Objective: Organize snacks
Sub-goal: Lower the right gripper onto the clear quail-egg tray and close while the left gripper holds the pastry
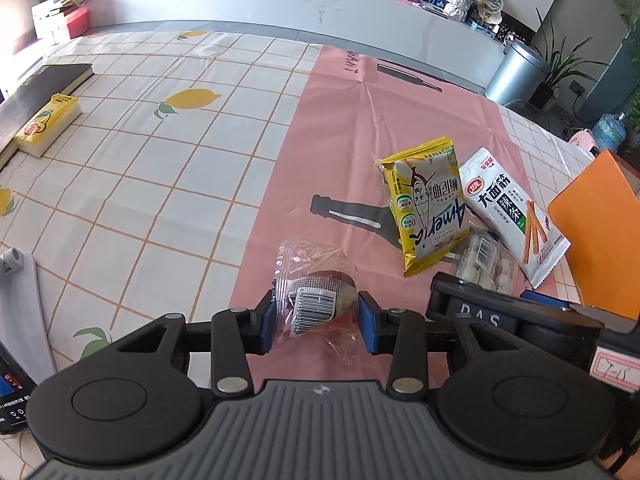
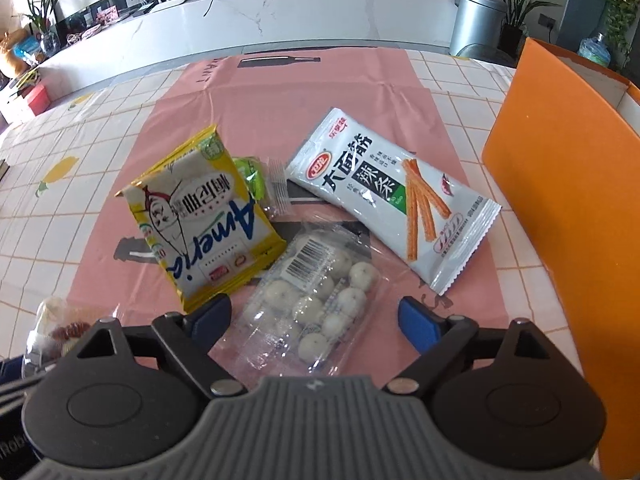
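My left gripper [image 1: 318, 322] is shut on a clear-wrapped pastry [image 1: 316, 284] with a barcode label, held over the pink mat [image 1: 340, 128]. The same pastry [image 2: 60, 328] shows at the lower left of the right wrist view. My right gripper [image 2: 316, 320] stands open, its blue pads either side of a clear pack of white balls [image 2: 316, 300] without pressing it. A yellow snack bag [image 2: 204, 216] lies to the left of that pack and a white spicy-strip bag [image 2: 392, 196] to the right. A green packet [image 2: 250, 174] peeks out behind the yellow bag.
An orange box [image 2: 560, 200] stands at the right edge of the table. A yellow tissue pack [image 1: 48, 124] and a dark book [image 1: 52, 80] lie at the far left on the lemon-print cloth [image 1: 160, 168]. A phone [image 1: 10, 400] sits at the lower left.
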The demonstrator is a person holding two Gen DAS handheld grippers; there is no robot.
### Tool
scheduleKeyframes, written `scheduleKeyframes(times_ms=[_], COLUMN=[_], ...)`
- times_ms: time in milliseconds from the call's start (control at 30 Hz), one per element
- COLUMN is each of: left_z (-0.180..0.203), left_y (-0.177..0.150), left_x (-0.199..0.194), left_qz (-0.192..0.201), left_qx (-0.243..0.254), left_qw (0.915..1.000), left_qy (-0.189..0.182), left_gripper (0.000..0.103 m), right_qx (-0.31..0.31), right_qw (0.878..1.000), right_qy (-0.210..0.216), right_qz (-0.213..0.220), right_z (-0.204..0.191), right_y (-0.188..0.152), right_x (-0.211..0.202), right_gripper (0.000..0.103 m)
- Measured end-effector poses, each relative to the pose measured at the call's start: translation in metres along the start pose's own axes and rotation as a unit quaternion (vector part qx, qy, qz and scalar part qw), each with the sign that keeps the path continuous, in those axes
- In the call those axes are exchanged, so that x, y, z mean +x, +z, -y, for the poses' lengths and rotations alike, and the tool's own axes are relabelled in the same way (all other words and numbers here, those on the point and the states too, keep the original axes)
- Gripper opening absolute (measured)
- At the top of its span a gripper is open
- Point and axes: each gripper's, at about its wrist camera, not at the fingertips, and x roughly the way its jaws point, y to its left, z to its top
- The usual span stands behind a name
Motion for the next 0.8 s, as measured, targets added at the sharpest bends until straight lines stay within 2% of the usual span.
scheduleKeyframes(times_ms=[267, 500, 567, 667, 800], left_z=[0.009, 0.017, 0.017, 0.017, 0.017], left_y=[-0.006, -0.009, -0.01, -0.01, -0.011], left_x=[-0.001, -0.001, 0.0, 0.002, 0.002], left_qz=[-0.005, -0.009, -0.01, -0.013, -0.015], left_qx=[0.017, 0.029, 0.029, 0.028, 0.028], left_qw=[0.9996, 0.9991, 0.9992, 0.9992, 0.9991], left_qy=[-0.02, -0.028, -0.027, -0.026, -0.027], left_gripper=[0.046, 0.046, 0.046, 0.046, 0.046], right_qx=[-0.072, -0.079, -0.066, -0.056, -0.084], right_qw=[0.997, 0.997, 0.997, 0.997, 0.995], right_qy=[0.019, 0.023, 0.032, 0.047, 0.048], right_qz=[-0.007, -0.016, -0.005, 0.022, 0.021], right_z=[0.022, 0.043, 0.049, 0.051, 0.043], right_y=[-0.031, -0.045, -0.045, -0.037, -0.026], right_x=[-0.024, -0.038, -0.043, -0.044, -0.027], right_gripper=[0.078, 0.072, 0.073, 0.085, 0.086])
